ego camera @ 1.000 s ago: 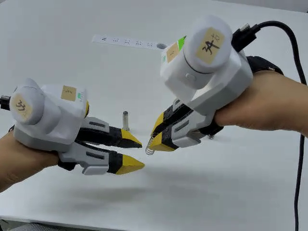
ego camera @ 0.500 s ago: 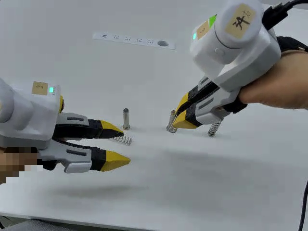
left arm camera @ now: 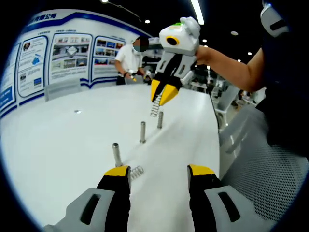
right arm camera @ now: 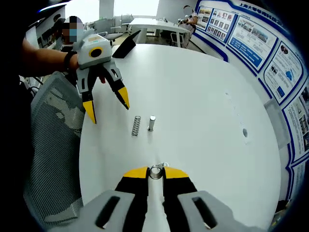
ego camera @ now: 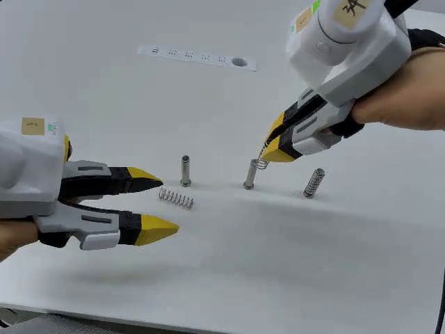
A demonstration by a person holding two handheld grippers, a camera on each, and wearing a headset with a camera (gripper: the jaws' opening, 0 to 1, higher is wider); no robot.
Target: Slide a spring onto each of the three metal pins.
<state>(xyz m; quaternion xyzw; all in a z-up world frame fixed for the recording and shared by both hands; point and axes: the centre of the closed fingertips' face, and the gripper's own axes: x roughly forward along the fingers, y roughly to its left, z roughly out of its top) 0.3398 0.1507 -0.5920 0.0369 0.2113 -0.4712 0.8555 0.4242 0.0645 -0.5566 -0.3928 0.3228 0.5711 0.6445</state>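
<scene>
Broadly, a white table [ego camera: 278, 264] takes up most of the head view. The right gripper [ego camera: 274, 154] comes in from 1 o'clock with its yellow tips pointing down toward the centre. Its jaws are clenched on the held spring [ego camera: 262, 162]. In the right gripper view that spring [right arm camera: 155, 171] shows end-on as a small ring pinched between the two yellow tips [right arm camera: 155, 173].

The left gripper [ego camera: 165, 203] sits at 8 o'clock in the head view. Its jaws are spread wide and released, with nothing between them. In its own view the tips [left arm camera: 159, 171] stand well apart.

A power strip [ego camera: 198, 58] lies flat at 11 o'clock, well apart from the work.

Three upright pins stand in a row near the centre:
- The left pin [ego camera: 185, 170] is bare.
- The middle pin [ego camera: 249, 175] has the lower end of the held spring right at its top, on the 3 o'clock side. Whether the coil has caught over the pin cannot be told.
- The right pin [ego camera: 313, 185], at 3 o'clock from the middle one, wears the seated spring [ego camera: 315, 181].

A loose spring [ego camera: 175, 199] lies on its side at 6 o'clock from the left pin, just off the left gripper's upper tip.
</scene>
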